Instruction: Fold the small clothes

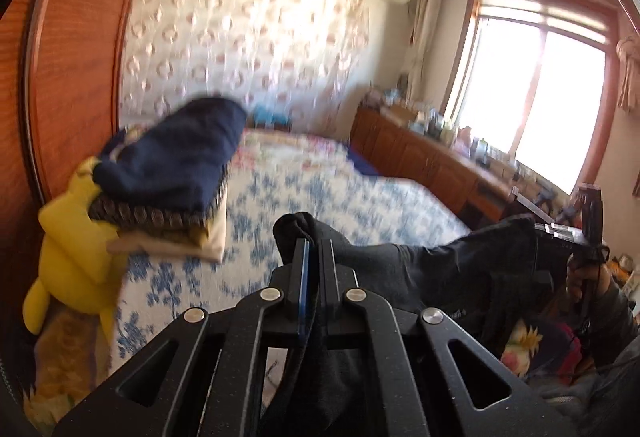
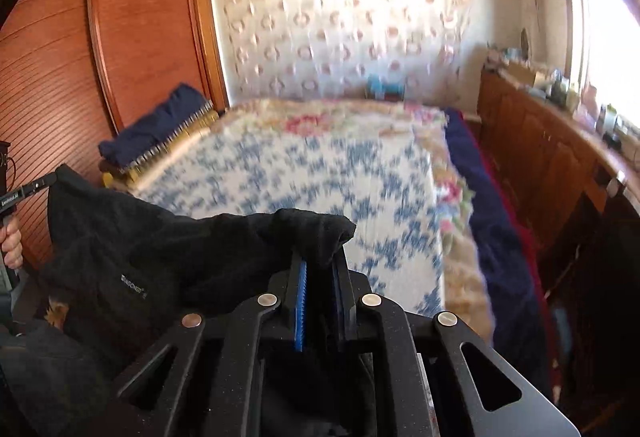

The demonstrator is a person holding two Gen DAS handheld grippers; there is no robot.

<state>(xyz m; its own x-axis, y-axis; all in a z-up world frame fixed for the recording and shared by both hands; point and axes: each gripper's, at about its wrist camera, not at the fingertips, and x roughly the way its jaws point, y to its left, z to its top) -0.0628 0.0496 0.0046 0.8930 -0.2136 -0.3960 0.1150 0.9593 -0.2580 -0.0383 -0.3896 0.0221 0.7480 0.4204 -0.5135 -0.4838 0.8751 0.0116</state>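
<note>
A black garment [image 1: 440,273] hangs stretched in the air between my two grippers, above the near end of the bed. My left gripper [image 1: 314,249] is shut on one corner of it. My right gripper [image 2: 320,257] is shut on the other corner; the black garment [image 2: 160,249] runs from there to the left, showing a small white label. The right gripper also shows at the right edge of the left wrist view [image 1: 588,233], the left gripper at the left edge of the right wrist view [image 2: 24,189]. Both views are motion-blurred.
A bed with a blue-and-white floral cover [image 1: 320,205] lies ahead. A stack of folded clothes [image 1: 172,173], dark blue on top, sits at its left side beside a yellow plush toy [image 1: 76,261]. A wooden wardrobe [image 2: 132,17] stands left, a low cabinet [image 2: 552,157] under the window right.
</note>
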